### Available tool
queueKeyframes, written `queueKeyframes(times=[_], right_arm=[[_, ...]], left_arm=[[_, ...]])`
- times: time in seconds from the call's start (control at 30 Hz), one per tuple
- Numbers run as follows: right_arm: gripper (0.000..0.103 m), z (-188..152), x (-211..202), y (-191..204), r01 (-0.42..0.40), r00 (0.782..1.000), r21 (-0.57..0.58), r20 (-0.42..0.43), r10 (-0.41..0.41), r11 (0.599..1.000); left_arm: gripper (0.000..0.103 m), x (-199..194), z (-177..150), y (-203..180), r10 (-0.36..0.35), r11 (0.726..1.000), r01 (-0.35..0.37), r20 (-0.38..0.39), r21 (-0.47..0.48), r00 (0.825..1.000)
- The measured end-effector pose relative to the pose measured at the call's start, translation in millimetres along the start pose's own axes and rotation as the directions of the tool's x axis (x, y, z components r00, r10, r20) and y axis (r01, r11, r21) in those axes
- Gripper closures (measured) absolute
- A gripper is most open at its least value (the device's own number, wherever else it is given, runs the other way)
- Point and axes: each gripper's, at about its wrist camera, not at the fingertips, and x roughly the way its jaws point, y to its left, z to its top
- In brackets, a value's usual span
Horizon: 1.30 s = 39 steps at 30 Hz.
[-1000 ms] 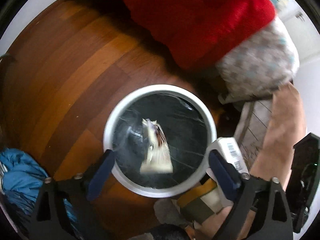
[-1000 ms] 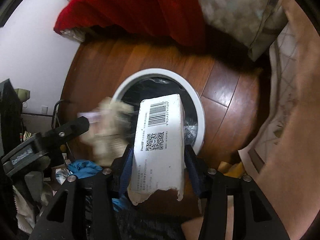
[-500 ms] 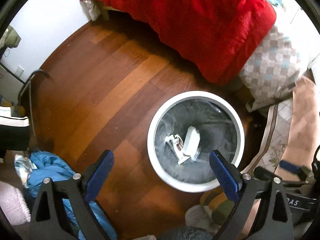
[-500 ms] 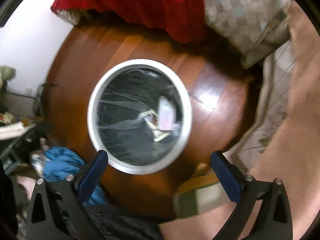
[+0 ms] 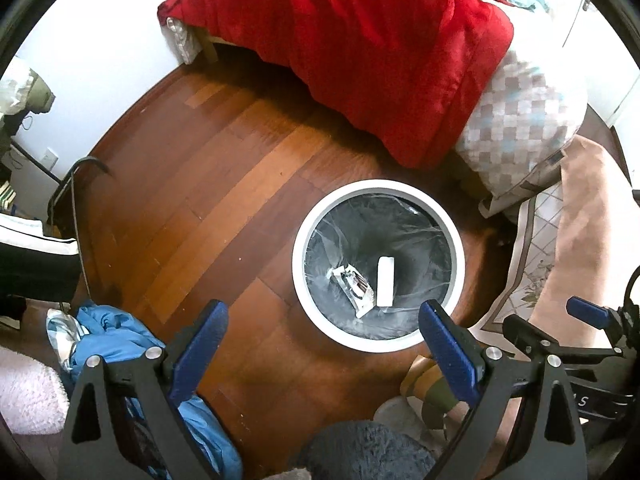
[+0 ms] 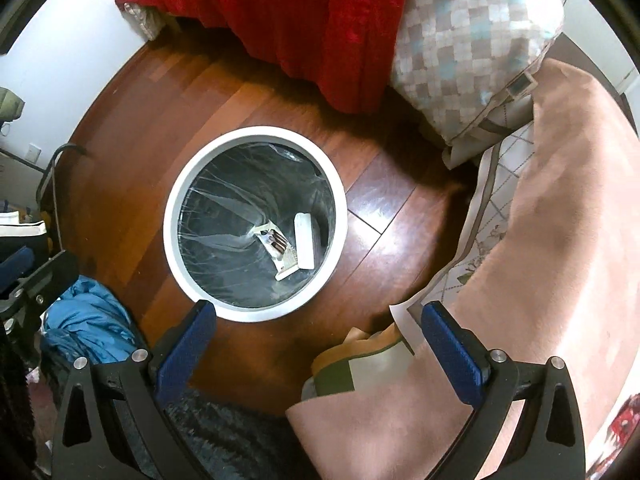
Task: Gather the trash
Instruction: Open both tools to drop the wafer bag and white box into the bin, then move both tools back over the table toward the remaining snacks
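A round white trash bin (image 5: pixel 297 264) (image 6: pixel 171 236) with a dark liner stands on the wooden floor. Inside it lie a white box (image 5: pixel 385 282) (image 6: pixel 304 246) and a crumpled printed wrapper (image 5: pixel 354 286) (image 6: pixel 278 250). My left gripper (image 5: pixel 322 344) is open and empty, held high above the floor just left of the bin. My right gripper (image 6: pixel 318 346) is open and empty, above the floor to the bin's lower right. The right gripper also shows at the right edge of the left wrist view (image 5: pixel 560 328).
A bed with a red blanket (image 5: pixel 380 48) (image 6: pixel 312 20) and a checked cover (image 5: pixel 520 128) (image 6: pixel 460 40) stands behind the bin. A pink blanket (image 6: pixel 560 240) lies at right. Blue cloth (image 5: pixel 108 344) (image 6: pixel 84 320) lies at lower left.
The left gripper let a wrapper fall into the bin. The right gripper opened and dropped the white box in. Both grippers have since risen and drawn back from the bin.
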Motion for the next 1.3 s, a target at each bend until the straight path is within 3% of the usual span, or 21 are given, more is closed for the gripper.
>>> queueKeyframes(times=[0.4,0.6,0.73,0.87,1.07,1.2,1.3], right_arm=[[0.000,-32,-99,-5,-0.089,0.985,0.043,0.154,0.081,0.995],[0.000,-58,-172,-29,-0.169,0.952,0.086,0.274,0.139,0.982],[0.000,-84,-220,-58,-0.212,0.922,0.126,0.355,0.155,0.969],[0.000,-121,-253,-102,-0.225,0.907,0.194,0.399,0.133,0.955],[0.000,-196,-256,-191,-0.171,0.932,0.360,0.361,0.032,0.917],[0.000,-256,-237,-267,-0.061,0.965,0.495,0.251,-0.076,0.867],[0.000,-283,-209,-316,0.056,0.985,0.479,0.114,-0.126,0.876]], left_arm=[[0.006,-91,-16,-12,-0.020,1.000,0.017,0.140,0.024,0.990],[0.006,-144,-28,-33,-0.018,0.999,0.009,0.216,0.040,0.976],[0.006,-171,-37,-57,-0.057,0.996,0.037,0.264,0.079,0.963],[0.006,-183,-51,-96,-0.103,0.989,0.068,0.286,0.130,0.953],[0.006,-163,-92,-194,-0.207,0.952,0.154,0.183,0.266,0.961],[0.006,-134,-128,-273,-0.232,0.907,0.175,0.105,0.384,0.967],[0.006,-113,-152,-322,-0.208,0.879,0.156,0.068,0.450,0.976]])
